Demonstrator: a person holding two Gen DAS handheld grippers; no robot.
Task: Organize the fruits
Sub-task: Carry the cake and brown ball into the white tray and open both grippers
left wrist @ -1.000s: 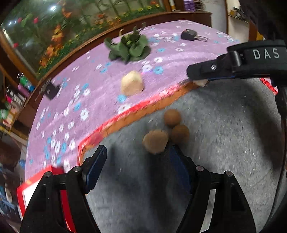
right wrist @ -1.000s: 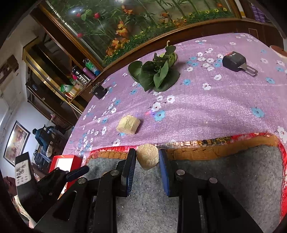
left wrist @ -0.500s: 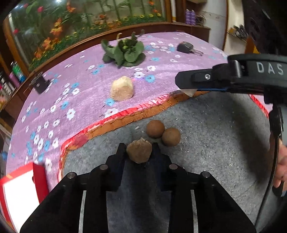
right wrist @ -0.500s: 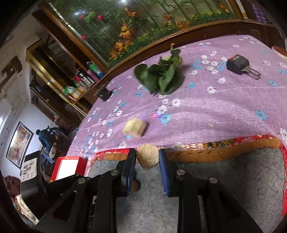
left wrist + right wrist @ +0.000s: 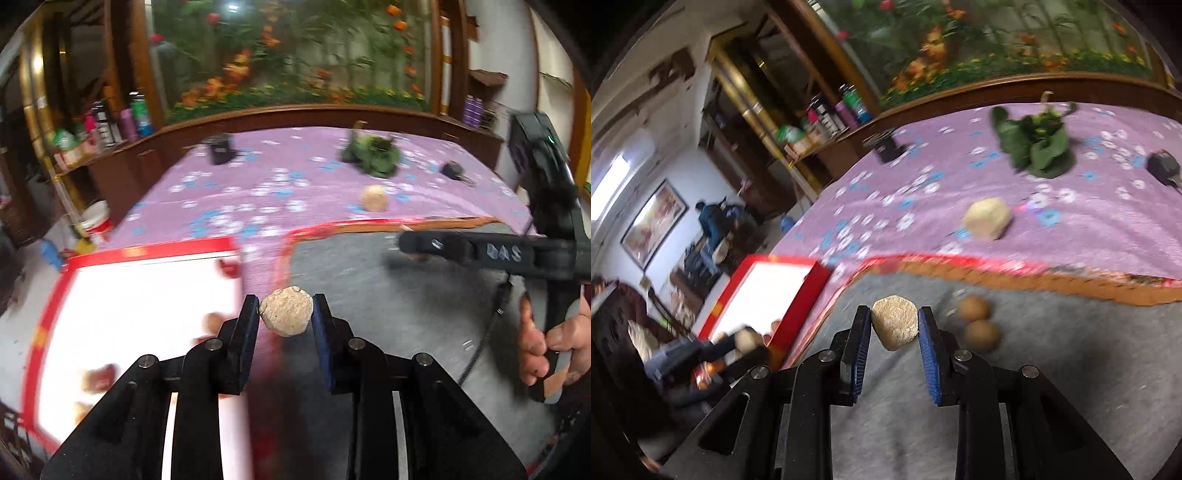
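we see a rough, pale brown fruit (image 5: 287,316) pinched between the fingers of the left gripper (image 5: 285,316), held in the air over the line where the red-rimmed white tray (image 5: 155,253) meets the grey mat (image 5: 388,288). the tray already holds a few small reddish and brown pieces (image 5: 212,322), though the blur leaves us unable to say what kind they are.

the right gripper (image 5: 894,326) is closed on a second piece, a pale, grainy, blocky fruit (image 5: 895,325), carried above the grey mat (image 5: 1052,369). just beside its right finger, two round brown fruits (image 5: 977,320) lie on the mat, touching each other. a third pale chunk (image 5: 987,217) rests on the purple flowered cloth (image 5: 1089,229), beyond the mat's red and orange border. farther back on the cloth sit a bunch of green leaves (image 5: 1036,146), a black key fob (image 5: 1162,167) and a small black box (image 5: 886,146).

in the left wrist view, the right gripper (image 5: 408,240) reaches across the mat from the right, with the person's hand (image 5: 546,339) wrapped around its handle.
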